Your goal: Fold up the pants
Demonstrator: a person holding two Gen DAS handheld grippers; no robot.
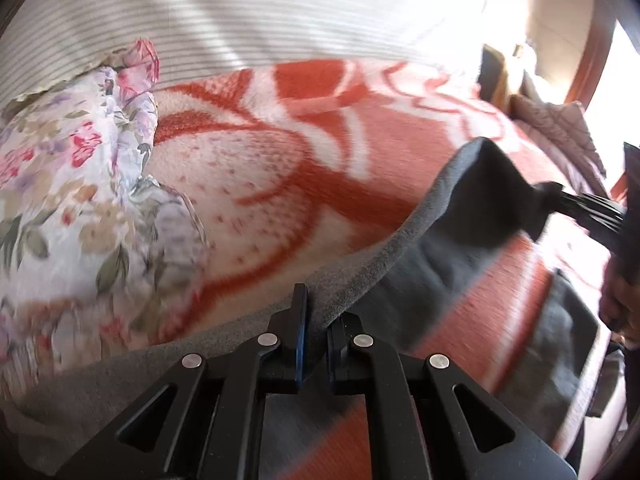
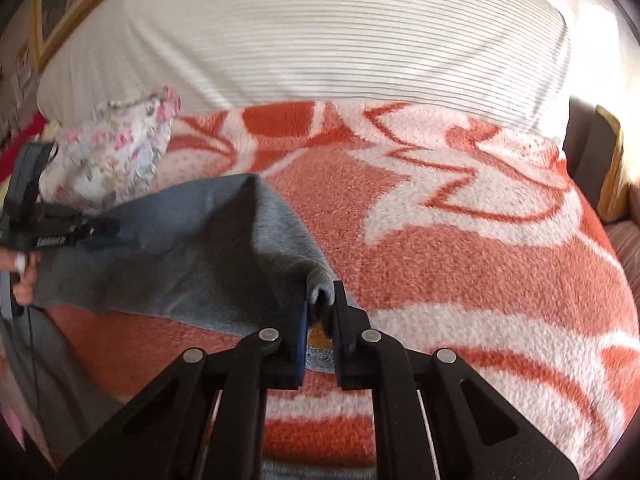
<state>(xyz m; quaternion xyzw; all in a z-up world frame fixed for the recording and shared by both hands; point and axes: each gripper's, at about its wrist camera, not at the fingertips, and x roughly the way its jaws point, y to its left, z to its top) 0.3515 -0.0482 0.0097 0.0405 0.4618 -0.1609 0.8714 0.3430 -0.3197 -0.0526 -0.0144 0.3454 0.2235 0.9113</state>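
**Grey pants held at two points above patterned blanket**

The left gripper [image 1: 316, 320] is clamped on an edge of the grey pants [image 1: 452, 216]; the fabric edge runs up between its two closed fingers and stretches away toward the upper right of the left wrist view. There the right gripper [image 1: 550, 194] pinches the far end of the same garment, with the person's right hand [image 1: 622, 300] visible at the frame edge behind it.

In the right wrist view, the right gripper [image 2: 320, 312] is closed on a bunched fold of the pants [image 2: 180, 248], the cloth gathered between its fingers. The garment spans leftward from this grip to the left gripper [image 2: 100, 228], which holds the opposite end; the left hand [image 2: 22, 276] shows beneath it.

The pants hang in a taut sheet between the two grips, lifted over an orange and white blanket [image 2: 460, 248] that covers the bed. Whether the lower edge of the cloth touches the blanket cannot be told.

A floral cloth [image 1: 80, 200] lies bunched on the blanket at the left side. A striped white sheet [image 2: 300, 40] covers the far part of the bed beyond the blanket.
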